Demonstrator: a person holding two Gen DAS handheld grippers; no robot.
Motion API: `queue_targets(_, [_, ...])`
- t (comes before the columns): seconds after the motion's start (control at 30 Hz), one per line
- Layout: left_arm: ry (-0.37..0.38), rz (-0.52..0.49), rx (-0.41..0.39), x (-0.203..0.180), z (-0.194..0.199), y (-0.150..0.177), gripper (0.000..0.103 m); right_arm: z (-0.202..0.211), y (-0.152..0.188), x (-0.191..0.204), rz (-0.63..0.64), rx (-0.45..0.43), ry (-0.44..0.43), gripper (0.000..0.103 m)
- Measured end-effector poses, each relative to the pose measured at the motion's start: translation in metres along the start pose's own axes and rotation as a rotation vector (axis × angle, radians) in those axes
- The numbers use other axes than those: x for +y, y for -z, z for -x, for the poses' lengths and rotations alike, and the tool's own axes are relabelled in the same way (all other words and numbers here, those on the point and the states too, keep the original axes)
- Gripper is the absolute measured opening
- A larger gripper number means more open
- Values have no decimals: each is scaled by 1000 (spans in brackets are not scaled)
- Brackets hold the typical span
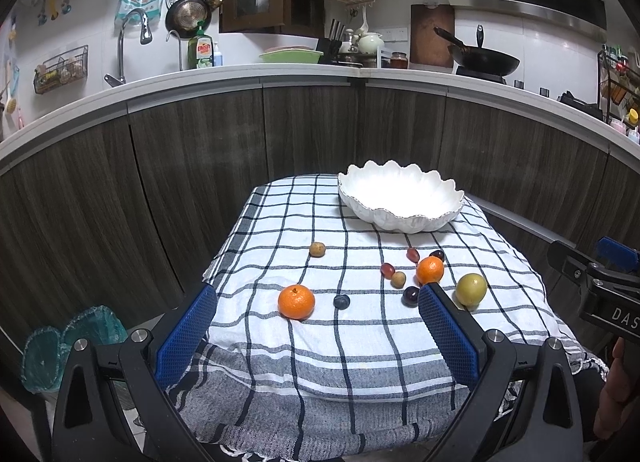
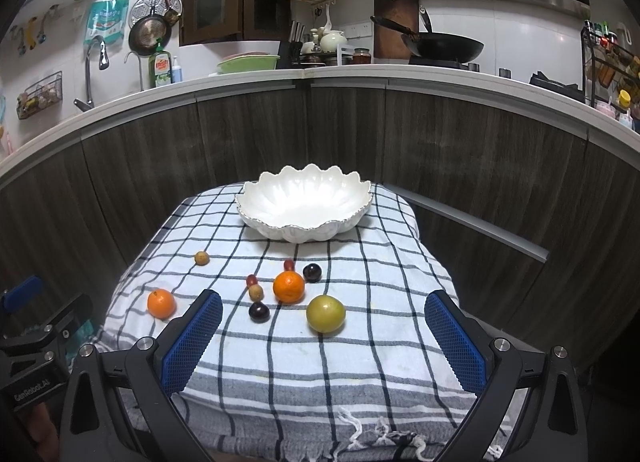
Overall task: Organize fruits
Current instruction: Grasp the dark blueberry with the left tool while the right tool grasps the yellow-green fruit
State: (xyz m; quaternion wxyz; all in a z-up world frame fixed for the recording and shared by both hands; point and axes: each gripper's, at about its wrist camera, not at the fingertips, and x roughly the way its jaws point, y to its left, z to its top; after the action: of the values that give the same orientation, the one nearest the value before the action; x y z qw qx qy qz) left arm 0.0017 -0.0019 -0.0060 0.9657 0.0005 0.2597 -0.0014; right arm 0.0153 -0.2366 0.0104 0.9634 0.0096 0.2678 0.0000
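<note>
Task not begun. White bowl (image 2: 304, 203) empty at far end of checked surface (image 2: 360, 362). All fruit, including two oranges (image 2: 289, 287) and green fruit (image 2: 325, 313), loose on cloth. Left hand-held gripper (image 1: 318, 336) and right hand-held gripper (image 2: 323, 342) spread wide, nothing grasped.

Two side-by-side wrist views facing the counter, sharing the checkered cloth (image 1: 360, 342) and bowl (image 2: 304, 201).

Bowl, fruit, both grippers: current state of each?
Bowl: upright, empty.
Fruit: all loose on the cloth, none in the bowl.
Left gripper: open, holding nothing.
Right gripper: open, holding nothing.
</note>
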Motion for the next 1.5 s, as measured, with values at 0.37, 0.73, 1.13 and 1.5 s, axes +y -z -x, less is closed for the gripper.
queue_targets(0.37, [-13,18,27,3,-1,-6,103,7,-7,9,68,-52,17,103])
queue_targets(0.73, [-36,-8,45,0,-17,-12,103,3,-16,19,108,-78,9,103])
queue_targets(1.13, [-36,-69,80,-10,-50,-20,103,-39,-20,14,88,11,-8,103])
queue_targets(1.5, [-20,-90,172,-19,-97,-23,102,-82,-22,10,73,103,-7,103])
